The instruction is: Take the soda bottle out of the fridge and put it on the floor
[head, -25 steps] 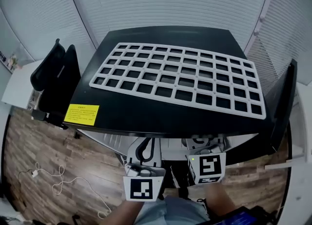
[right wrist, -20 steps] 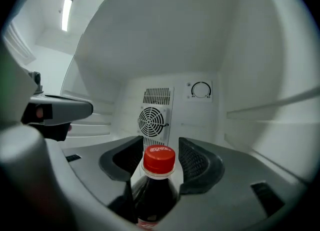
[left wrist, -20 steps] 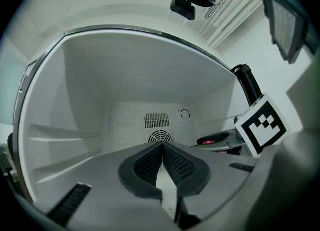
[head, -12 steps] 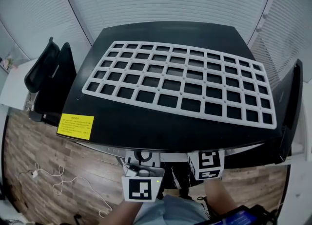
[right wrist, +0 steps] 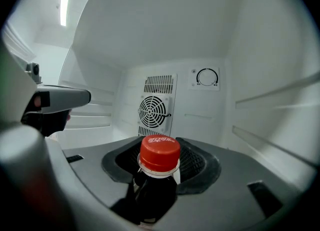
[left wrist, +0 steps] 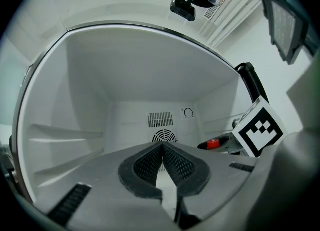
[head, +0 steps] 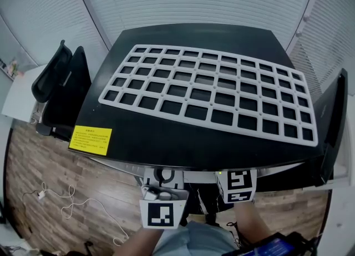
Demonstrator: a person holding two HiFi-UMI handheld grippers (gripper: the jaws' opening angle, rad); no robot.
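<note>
A soda bottle (right wrist: 152, 187) with dark contents and a red cap (right wrist: 159, 152) stands inside the white fridge. My right gripper (right wrist: 161, 147) reaches around its neck; the jaws are closing, and gaps still show between the mesh pads and the cap. My left gripper (left wrist: 163, 145) is also inside the fridge, left of the bottle, shut with nothing in it. From there I see the red cap (left wrist: 213, 143) beside the right marker cube (left wrist: 260, 130). In the head view only the two marker cubes (head: 162, 214) (head: 237, 185) show below the fridge's black top (head: 183, 138).
A white grid rack (head: 211, 91) lies on the fridge top. The fridge's back wall has a fan grille (right wrist: 154, 110) and a dial (right wrist: 207, 77), with shelf rails on the side walls. A black chair (head: 61, 91) stands at the left, a white cable (head: 55, 205) lies on the wood floor.
The right marker cube has slid forward, further under the fridge top's front edge. The left marker cube has stayed in place.
</note>
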